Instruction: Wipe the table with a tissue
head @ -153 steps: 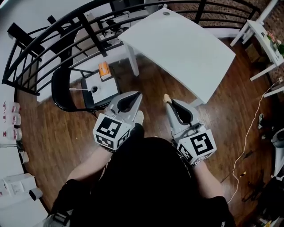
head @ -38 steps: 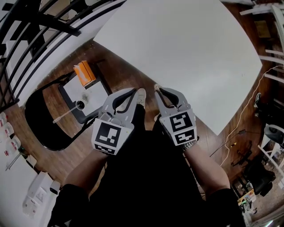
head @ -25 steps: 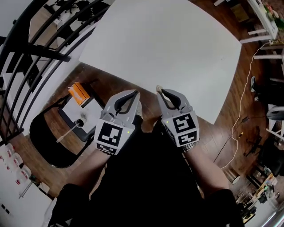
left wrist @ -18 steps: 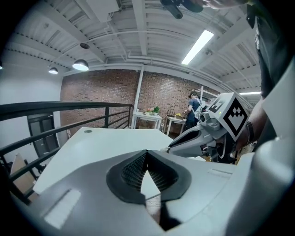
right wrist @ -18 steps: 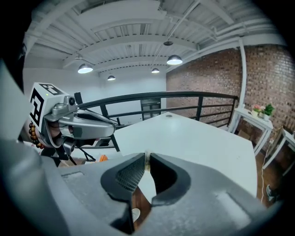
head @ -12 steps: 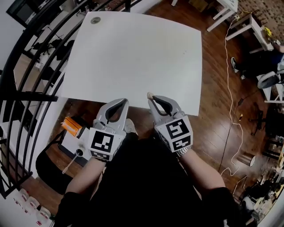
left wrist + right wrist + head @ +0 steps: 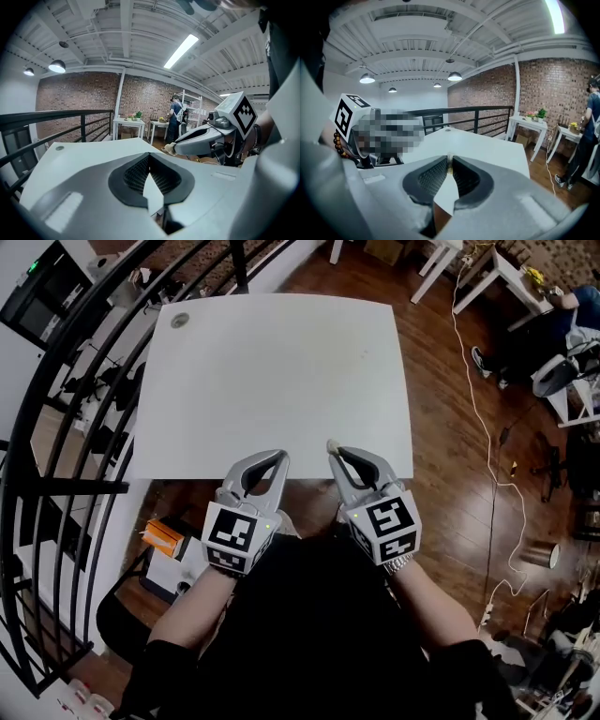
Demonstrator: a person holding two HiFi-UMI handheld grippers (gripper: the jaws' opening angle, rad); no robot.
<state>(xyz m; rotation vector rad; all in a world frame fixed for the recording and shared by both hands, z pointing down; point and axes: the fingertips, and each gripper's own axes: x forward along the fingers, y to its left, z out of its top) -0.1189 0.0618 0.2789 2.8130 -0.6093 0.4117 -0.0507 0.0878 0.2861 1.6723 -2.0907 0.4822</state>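
Head view: smooth white rect. table (image 7: pixel 272 381)

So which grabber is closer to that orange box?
Left. In the head view the left gripper is just up and right of the orange box; the right gripper, pinching a small beige wad, sits beyond the left one, farther from the box.
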